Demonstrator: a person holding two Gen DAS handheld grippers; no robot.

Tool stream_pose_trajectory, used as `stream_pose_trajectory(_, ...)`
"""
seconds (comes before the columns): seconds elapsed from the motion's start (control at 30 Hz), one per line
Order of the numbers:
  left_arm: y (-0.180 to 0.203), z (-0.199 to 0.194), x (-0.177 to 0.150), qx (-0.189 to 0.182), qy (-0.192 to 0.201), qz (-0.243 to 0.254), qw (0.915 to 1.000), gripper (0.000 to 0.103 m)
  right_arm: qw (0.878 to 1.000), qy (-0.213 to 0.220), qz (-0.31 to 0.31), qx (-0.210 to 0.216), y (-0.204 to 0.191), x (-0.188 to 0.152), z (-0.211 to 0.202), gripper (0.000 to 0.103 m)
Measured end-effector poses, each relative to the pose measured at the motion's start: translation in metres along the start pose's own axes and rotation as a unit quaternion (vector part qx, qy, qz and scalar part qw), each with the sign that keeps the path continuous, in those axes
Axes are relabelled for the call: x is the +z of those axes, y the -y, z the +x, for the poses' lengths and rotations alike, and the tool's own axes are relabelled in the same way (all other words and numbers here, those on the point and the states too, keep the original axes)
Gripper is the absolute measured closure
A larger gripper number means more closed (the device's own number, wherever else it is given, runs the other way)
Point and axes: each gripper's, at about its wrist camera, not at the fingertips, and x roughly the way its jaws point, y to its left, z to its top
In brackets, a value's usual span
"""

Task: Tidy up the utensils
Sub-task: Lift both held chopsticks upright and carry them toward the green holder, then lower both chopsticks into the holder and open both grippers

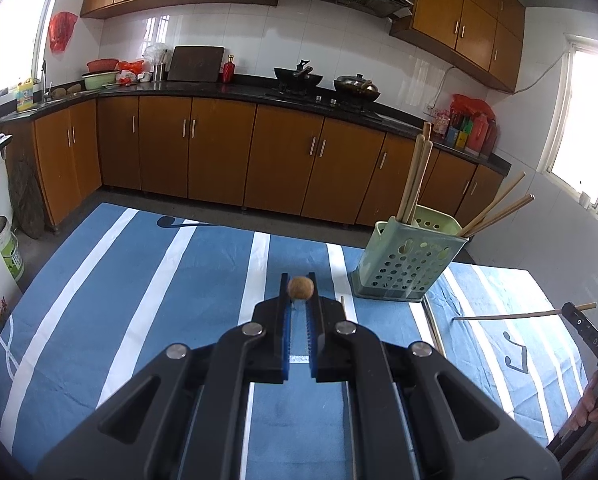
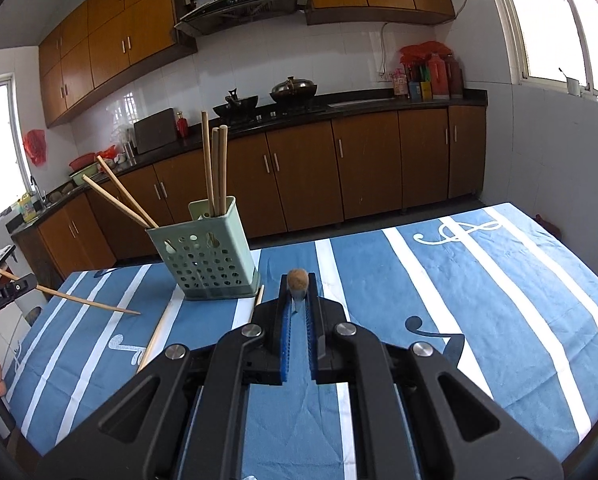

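Left hand-held gripper (image 1: 299, 282) is clenched on one chopstick (image 2: 87, 302). From its own camera only a round brown end shows between the blue-padded fingertips, while the right wrist view shows the thin stick slanting down toward the surface (image 1: 139, 280). The right hand-held gripper (image 2: 298, 280) grips a second chopstick (image 1: 507, 314) in the same way, held nearly level above the cloth.

One pale green holder (image 1: 407, 268) stands upright on the surface between the two grippers. It is a plastic box with round holes in its walls. Three upright chopsticks (image 2: 215, 168) stand together in one compartment, and two leaning chopsticks (image 2: 119, 196) splay outward from the other. Two loose chopsticks (image 2: 155, 344) lie flat on the cloth near the holder's base, one partly hidden behind a gripper. All the sticks are plain light wood, long and slender.

A blue tablecloth (image 2: 439, 288) with white stripes and music-note prints covers the surface. Behind it run brown cabinets (image 1: 219, 152) under a dark counter. The counter carries two black pans (image 1: 327, 80) on the stove, a dark cutting board (image 1: 195, 63) and a red bottle (image 1: 229, 69). A cluster of bottles (image 2: 431, 74) stands in the counter's far corner.
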Motion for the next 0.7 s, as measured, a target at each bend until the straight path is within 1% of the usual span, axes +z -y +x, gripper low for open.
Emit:
stream_pose_trajectory(0.1,0.0,-0.003,0.002,-0.003,0.003,0.002,1.0,0.095,1.0,0.006,0.001,0.003,-0.001,0.003,0.0,0.096)
stream_pose_trajectory(0.2,0.008,-0.009,0.01,-0.015,0.012,0.011,0.9998,0.095,1.0,0.026,-0.002,0.014,-0.007,0.016,-0.008,0.096)
stream_pose_trajectory(0.37,0.033,-0.03,0.033,-0.051,0.042,0.032,0.9973,0.095,0.996,0.067,-0.002,0.052,-0.019,0.047,-0.028,0.096)
stream_pose_trajectory(0.43,0.046,-0.038,0.045,-0.067,0.056,0.035,0.9956,0.095,0.994,0.086,-0.001,0.069,-0.028,0.063,-0.036,0.096)
stream_pose_trajectory(0.6,0.077,-0.044,0.076,-0.089,0.096,0.035,0.9908,0.095,0.985,0.142,0.004,0.099,-0.051,0.097,-0.045,0.096)
stream_pose_trajectory(0.7,0.098,-0.045,0.095,-0.094,0.13,0.034,0.9865,0.095,0.978,0.184,0.002,0.1,-0.064,0.114,-0.044,0.096)
